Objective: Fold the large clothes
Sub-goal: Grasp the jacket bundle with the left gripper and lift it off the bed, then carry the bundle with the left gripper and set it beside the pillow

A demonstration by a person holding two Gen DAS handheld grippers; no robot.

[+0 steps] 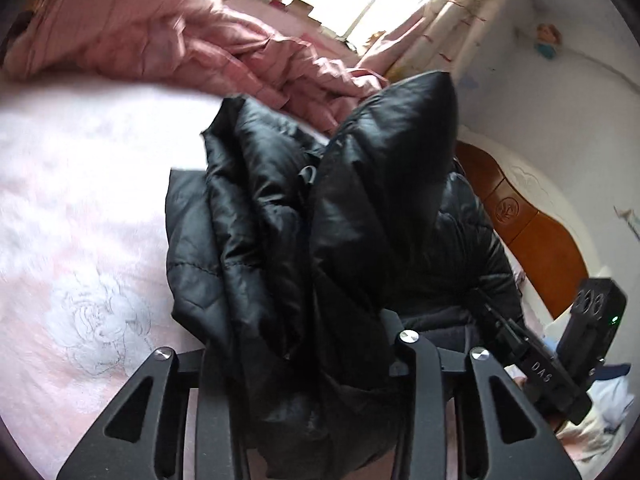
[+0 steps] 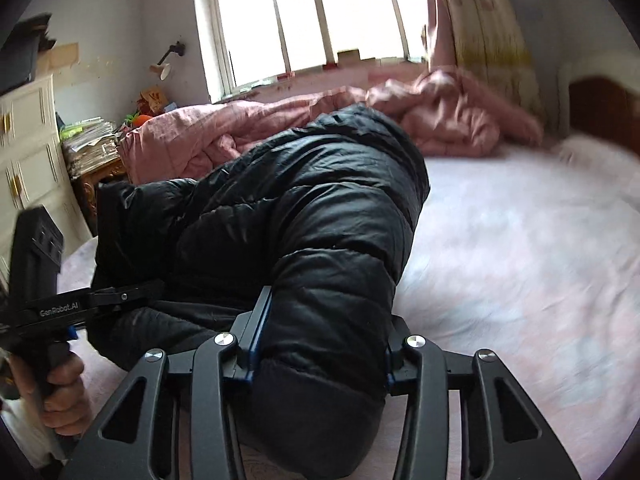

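Here, the left gripper [image 1: 308,360] has its jaws closed on a thick bunch of the black puffer jacket [image 1: 340,216]; the fabric fills the gap between them and spills toward the camera. The right gripper [image 2: 320,344] likewise pinches a padded roll of the jacket, possibly a sleeve; its blue-edged fingers [image 2: 256,328] press into the fabric on either side.

Landmark: the jacket. It lies bunched on the pink bedsheet [image 2: 520,260], partly lifted, one puffed end standing up in the left wrist view. In the right wrist view, the left gripper enters the jacket's left edge low down, held by the person's left hand [image 2: 64,396]. In the left wrist view, the right gripper body sits at the jacket's lower right.

Beyond the jacket, a crumpled pink quilt [image 1: 160,32] lies near the window [image 2: 304,20]. A curtain [image 2: 488,32] hangs to the right of the quilt. The brown headboard [image 1: 532,224] is to the jacket's right in the left wrist view. A white cabinet [image 2: 24,152] stands to the jacket's left in the right wrist view.

Both views show motion blur at the edges.
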